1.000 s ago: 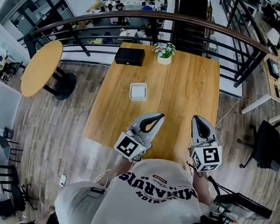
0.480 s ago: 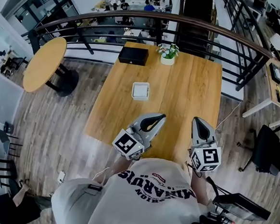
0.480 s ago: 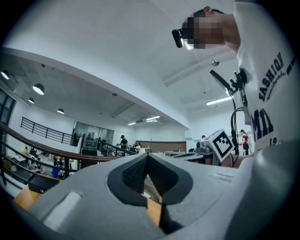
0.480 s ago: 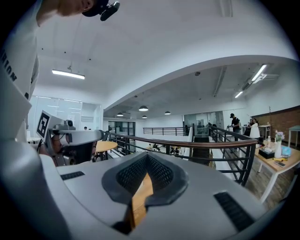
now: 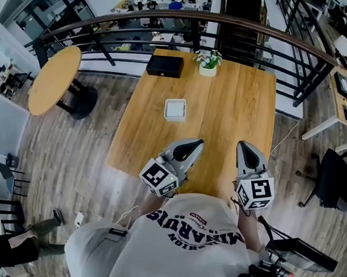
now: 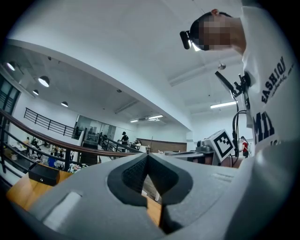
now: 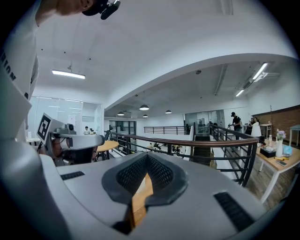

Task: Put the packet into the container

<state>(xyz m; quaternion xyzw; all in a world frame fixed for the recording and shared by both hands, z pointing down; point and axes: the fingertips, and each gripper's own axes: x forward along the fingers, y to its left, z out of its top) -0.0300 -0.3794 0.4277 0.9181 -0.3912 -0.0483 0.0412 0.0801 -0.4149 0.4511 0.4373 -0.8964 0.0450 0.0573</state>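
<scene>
A white square shallow container (image 5: 174, 109) lies on the wooden table (image 5: 235, 110), left of its middle. I cannot make out a separate packet. My left gripper (image 5: 197, 143) hovers over the table's near edge, pointing level toward the far side, its jaws shut with nothing between them (image 6: 147, 157). To its right my right gripper (image 5: 242, 145) is held alongside, also shut and empty (image 7: 147, 158). Both stay well short of the container.
A black box (image 5: 165, 65) and a small potted plant (image 5: 208, 63) stand at the table's far edge, against a dark railing (image 5: 170, 27). A round wooden side table (image 5: 54, 79) stands to the left. An office chair (image 5: 332, 177) is at the right.
The left gripper has rolled slightly; both grippers stay where they were. A person has walked into view on the floor at the bottom left.
</scene>
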